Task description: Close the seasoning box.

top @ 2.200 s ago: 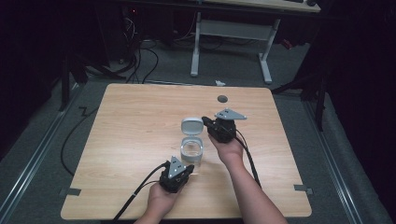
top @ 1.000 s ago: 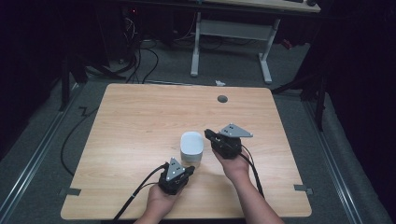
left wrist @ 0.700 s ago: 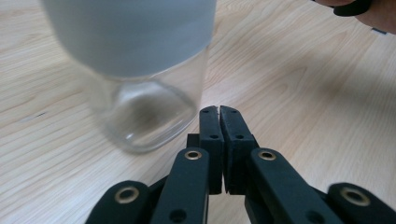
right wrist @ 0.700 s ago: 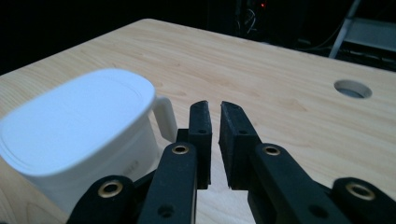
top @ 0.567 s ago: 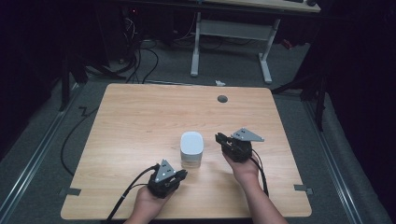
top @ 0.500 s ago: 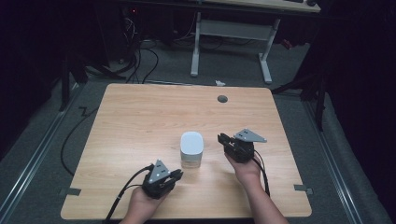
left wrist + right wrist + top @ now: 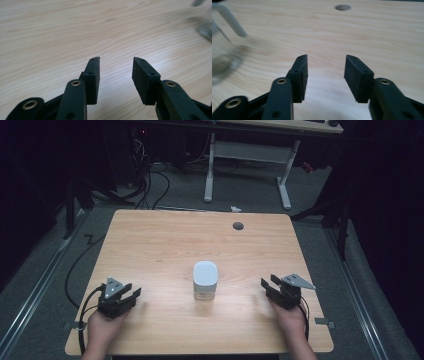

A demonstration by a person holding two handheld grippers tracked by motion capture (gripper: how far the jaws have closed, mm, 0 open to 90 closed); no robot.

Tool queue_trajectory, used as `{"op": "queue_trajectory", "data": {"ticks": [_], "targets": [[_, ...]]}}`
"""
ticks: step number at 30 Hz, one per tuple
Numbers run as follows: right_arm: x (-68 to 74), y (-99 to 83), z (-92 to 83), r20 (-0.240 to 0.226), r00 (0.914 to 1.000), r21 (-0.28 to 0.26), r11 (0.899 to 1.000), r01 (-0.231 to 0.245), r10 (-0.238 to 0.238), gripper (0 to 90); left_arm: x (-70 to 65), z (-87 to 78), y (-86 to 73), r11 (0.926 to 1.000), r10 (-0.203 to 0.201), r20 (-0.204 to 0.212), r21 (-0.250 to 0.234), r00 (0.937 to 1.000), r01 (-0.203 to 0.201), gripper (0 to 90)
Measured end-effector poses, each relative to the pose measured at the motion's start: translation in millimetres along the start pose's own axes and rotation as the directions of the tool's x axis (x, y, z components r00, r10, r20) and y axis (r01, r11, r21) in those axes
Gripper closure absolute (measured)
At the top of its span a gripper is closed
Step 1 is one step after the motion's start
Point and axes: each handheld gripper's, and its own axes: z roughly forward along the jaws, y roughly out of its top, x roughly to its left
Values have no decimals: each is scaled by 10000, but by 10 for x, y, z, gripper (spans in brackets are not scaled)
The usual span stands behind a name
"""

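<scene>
A clear container with a white lid on top stands upright in the middle of the wooden table. My left gripper rests low near the table's front left, well clear of the container; its jaws have just been opening and hold nothing. My right gripper sits to the container's right, also apart from it, jaws just opened and empty. In the left gripper view my left gripper is open over bare wood, the container blurred at the right edge. The right gripper view shows my right gripper open, the container blurred at left.
A round cable hole lies near the table's far edge, also in the right gripper view as the cable hole. Beyond the table stand a desk frame and floor cables. Cables trail from both grippers off the front edge.
The lid, first held beside the open container, now sits on it. Both grippers have let go, opened and drawn apart, the left one to the left, the right one to the right.
</scene>
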Motion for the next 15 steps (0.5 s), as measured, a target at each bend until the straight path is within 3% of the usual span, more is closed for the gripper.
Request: {"op": "queue_trajectory", "data": {"ticks": [1, 2, 3, 4, 5, 7, 9, 12, 15], "targets": [[-15, -45, -73, 117, 9999, 104, 9999, -103, 102, 477, 76, -72, -48, 9980, -202, -268, -605, 9994, 186, 579], [-13, -110, -203, 250, 9996, -19, 9999, -157, 157, 476, 111, -130, -87, 9961, -345, -345, -826, 9988, 316, 591], [-13, -110, -203, 250, 9996, -19, 9999, -157, 157, 476, 111, -130, -87, 9961, -345, -345, -826, 9988, 316, 613], [38, -220, -453, 513, 9987, -619, 9981, -42, 74, 472, 122, -213, -111, 9974, -488, -178, -545, 9986, 478, 606], [69, -249, -532, 608, 9981, -530, 9984, 173, -140, 475, 113, -237, -117, 9980, -263, -78, -580, 9996, 258, 597], [79, -314, -555, 868, 9954, -519, 9976, 463, -417, 479, 99, -272, -121, 9989, 0, -51, -477, 10000, -2, 593], [69, -316, -509, 776, 9965, -225, 9992, 341, -322, 466, 77, -301, -110, 9984, -34, 0, -567, 10000, 34, 592], [87, -277, -482, 808, 9958, -359, 9983, 464, -434, 464, 52, -312, -118, 9981, -154, 101, -590, 9998, 160, 588], [82, -289, -471, 723, 9973, -405, 9991, 160, -130, 466, 40, -262, -173, 9994, -28, 122, -341, 9999, 32, 588]]}}
